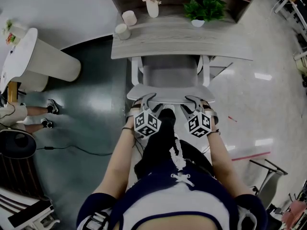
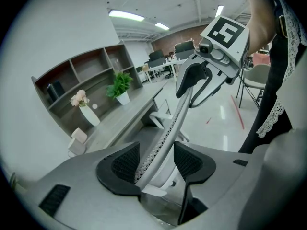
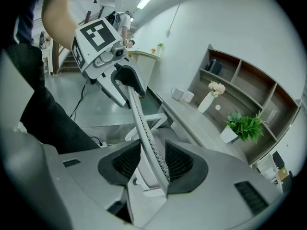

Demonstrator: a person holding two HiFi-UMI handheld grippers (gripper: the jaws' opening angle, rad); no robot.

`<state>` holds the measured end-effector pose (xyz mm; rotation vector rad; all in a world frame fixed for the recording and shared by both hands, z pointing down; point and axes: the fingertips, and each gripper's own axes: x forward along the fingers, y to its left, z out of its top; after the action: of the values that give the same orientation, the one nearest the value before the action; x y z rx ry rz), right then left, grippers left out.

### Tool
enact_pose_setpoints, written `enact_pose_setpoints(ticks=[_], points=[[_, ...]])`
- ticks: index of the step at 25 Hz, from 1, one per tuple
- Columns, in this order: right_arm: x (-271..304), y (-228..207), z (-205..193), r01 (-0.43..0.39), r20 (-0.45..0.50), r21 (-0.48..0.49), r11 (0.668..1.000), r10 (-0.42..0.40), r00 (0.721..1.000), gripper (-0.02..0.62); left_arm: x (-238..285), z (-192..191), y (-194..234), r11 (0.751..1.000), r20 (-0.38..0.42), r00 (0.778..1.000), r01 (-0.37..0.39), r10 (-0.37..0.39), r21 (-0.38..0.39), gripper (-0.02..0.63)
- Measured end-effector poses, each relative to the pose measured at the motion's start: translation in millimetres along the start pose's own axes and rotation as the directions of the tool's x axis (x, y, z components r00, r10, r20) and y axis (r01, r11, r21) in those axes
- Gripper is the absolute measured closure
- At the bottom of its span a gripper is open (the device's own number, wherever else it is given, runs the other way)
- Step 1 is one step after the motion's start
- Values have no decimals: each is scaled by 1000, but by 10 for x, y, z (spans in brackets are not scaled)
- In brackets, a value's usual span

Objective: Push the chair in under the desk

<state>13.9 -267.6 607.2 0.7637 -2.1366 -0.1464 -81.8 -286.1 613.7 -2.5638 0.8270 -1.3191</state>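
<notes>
The chair (image 1: 170, 75) stood squarely in front of the counter (image 1: 230, 49), with the front of its seat already under the counter's edge and its white armrests (image 1: 136, 68) reaching to about that edge. The rear of the seat and the whole backrest (image 1: 170, 93) were clear of the counter, so the push looked partly done, with a fair stretch of travel left before the backrest came near the edge. The left hand-held gripper (image 1: 148, 99) and the right hand-held gripper (image 1: 194, 101) sat side by side on the top rim of the backrest. In each gripper view the thin perforated rim ran up between that gripper's two pads. The jaws were apart and straddled the rim loosely, with a gap showing on one side, not clamped onto it. That hold seemed enough for pushing straight forward. Whether the armrests would pass under the counter could not be judged from these views. On the counter's far side stood a vase of flowers (image 1: 152, 6), a potted plant (image 1: 205, 8) and two cups (image 1: 123, 31), all well apart from the chair. The person stood close behind the backrest on the glossy floor (image 1: 96, 104).
</notes>
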Motion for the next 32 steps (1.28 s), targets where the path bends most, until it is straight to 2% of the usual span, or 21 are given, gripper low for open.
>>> enact_pose_setpoints(ticks=[32], points=[[298,-524,64,-7,-2,-4,1000,7,1000,454,318,143,487,1000,8,1000,-11,11,-3,379]])
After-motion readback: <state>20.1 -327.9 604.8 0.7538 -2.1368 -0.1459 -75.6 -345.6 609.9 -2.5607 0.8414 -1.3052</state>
